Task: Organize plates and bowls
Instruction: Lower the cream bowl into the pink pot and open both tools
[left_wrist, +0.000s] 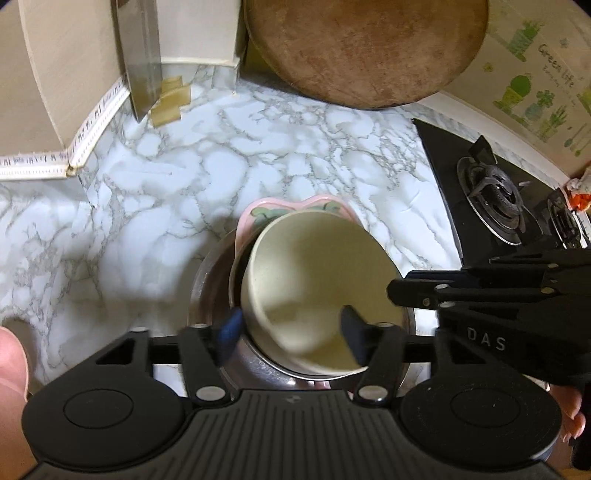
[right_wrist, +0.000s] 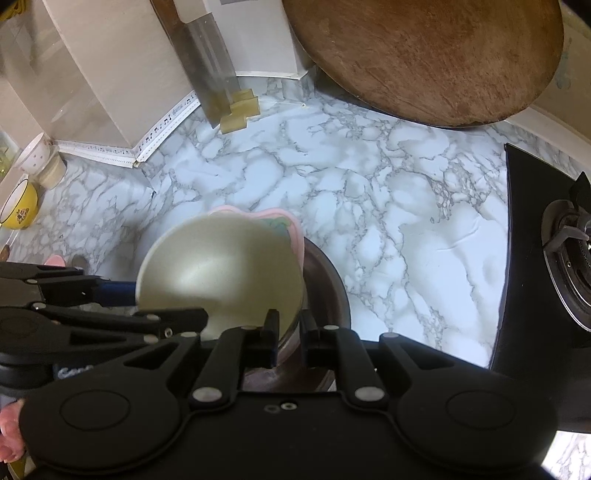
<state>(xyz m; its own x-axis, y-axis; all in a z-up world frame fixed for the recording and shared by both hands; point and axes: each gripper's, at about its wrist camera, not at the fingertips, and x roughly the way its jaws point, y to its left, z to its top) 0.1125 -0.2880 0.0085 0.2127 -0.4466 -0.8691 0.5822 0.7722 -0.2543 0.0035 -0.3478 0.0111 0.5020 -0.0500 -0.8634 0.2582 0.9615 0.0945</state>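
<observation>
L gripper (left_wrist: 291, 334): fingers apart, angled down | R gripper (right_wrist: 289, 332): fingers prob. pinched shut, angled down

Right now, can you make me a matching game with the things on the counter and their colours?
Things:
1. cup
2. plate
3. small bowl
4. round board

Colours:
A. brown
B. yellow
C. cream
D. pink

Pairs: 1-C, 2-D, 3-B, 4-A
</observation>
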